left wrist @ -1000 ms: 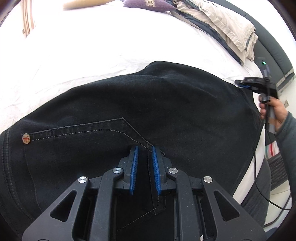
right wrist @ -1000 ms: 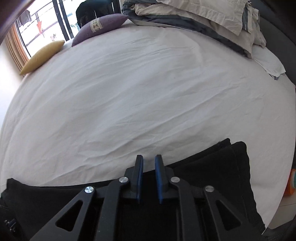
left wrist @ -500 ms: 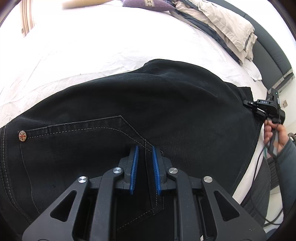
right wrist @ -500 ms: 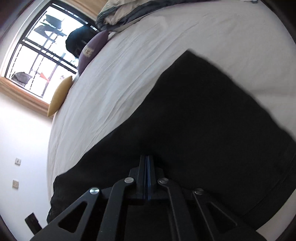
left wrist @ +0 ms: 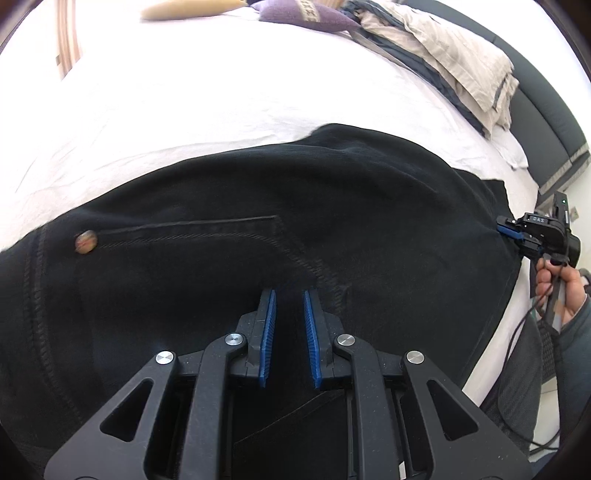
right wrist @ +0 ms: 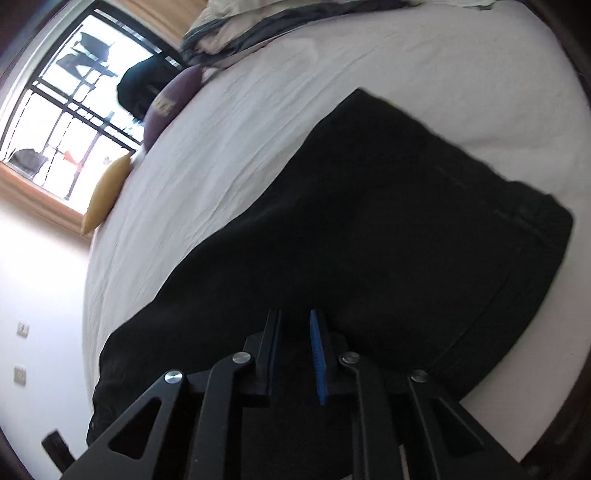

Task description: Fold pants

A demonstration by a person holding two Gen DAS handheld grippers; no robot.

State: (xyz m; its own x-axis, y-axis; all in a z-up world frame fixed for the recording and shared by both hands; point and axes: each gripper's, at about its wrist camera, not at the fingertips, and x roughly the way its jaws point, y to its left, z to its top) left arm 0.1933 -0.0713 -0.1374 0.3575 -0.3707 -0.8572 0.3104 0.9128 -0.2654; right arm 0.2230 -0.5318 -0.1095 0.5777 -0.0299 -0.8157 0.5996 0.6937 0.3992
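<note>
Black pants (left wrist: 332,206) lie flat on the white bed sheet (left wrist: 184,92), with a back pocket seam and a metal rivet (left wrist: 85,242) toward the left. My left gripper (left wrist: 289,295) is open, low over the pocket area, with nothing between its blue pads. My right gripper (right wrist: 294,315) is open over the folded pants (right wrist: 388,221) near their edge. It also shows in the left wrist view (left wrist: 508,230), at the pants' right edge, held by a hand.
A pile of beige and grey bedding (left wrist: 450,62) lies at the head of the bed. A purple cushion (left wrist: 303,14) and a yellow cushion (right wrist: 105,192) sit at the far side by the window (right wrist: 66,103). The bed edge is at right.
My right gripper shut half a second ago and has now opened. It tilted and shifted along the pants' right edge. My left gripper moved slightly over the pocket.
</note>
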